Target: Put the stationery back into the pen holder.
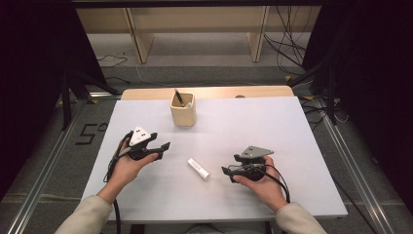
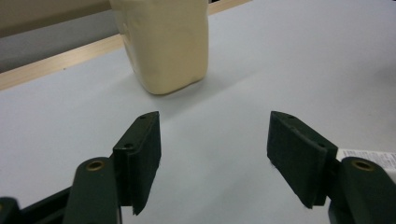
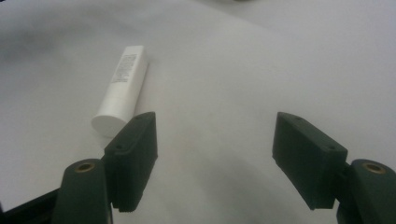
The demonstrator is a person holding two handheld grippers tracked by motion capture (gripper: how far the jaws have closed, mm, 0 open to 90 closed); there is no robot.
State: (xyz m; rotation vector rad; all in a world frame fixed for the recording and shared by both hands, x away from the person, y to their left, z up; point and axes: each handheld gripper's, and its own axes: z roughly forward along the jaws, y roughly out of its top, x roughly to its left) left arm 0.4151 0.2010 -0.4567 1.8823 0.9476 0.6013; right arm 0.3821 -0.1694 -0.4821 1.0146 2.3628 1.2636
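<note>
Plainly, the white tube (image 1: 198,168) lies flat on the table (image 1: 292,126) between the two hands, and being round it could roll off if one pad nudges it before the other arrives; a pinch near its cap end might also squirt it out sideways. The right tongs (image 3: 215,154) stand wide apart and empty, the tube just beside one pad. The left tongs (image 2: 215,154) are open too, holding nothing, facing the cream pen holder (image 2: 163,42).
</note>
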